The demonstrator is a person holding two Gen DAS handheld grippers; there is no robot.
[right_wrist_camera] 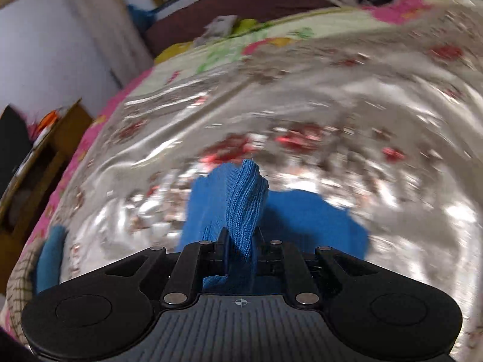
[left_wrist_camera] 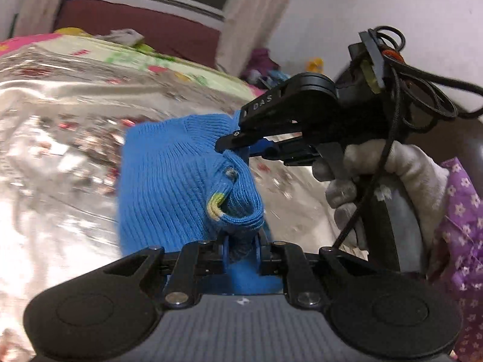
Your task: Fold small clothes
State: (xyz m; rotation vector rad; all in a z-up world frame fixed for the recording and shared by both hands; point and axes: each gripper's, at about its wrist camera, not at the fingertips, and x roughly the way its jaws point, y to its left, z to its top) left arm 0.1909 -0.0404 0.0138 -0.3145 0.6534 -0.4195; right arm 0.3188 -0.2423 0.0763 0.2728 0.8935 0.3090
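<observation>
The blue sweater (left_wrist_camera: 169,181) hangs in the air above the bed (left_wrist_camera: 60,120), which is covered with a shiny, flower-printed plastic sheet (right_wrist_camera: 332,105). Both pairs of tongs are clenched on it. The left tongs (left_wrist_camera: 241,249) pinch a bunched rib-knit edge with a yellow-green stripe close to the grip, and the right tongs (left_wrist_camera: 238,144), seen from the left wrist view with a gloved hand (left_wrist_camera: 377,175) on their handle, bite into another part of the knit just beyond. From the right wrist view, the right tongs (right_wrist_camera: 241,244) hold a narrow ridge of the ribbed cloth that stands up between the jaws, while the rest of the garment droops below them toward the sheet.

Holding two points near each other and off the bed probably lets the cloth fall open under its own weight, so it can be spread flat for a fold. Both views are smeared by motion, so whether the low end of the sweater touches the sheet cannot be told. No neat fold shows yet; the work looks to be at an early stage.
</observation>
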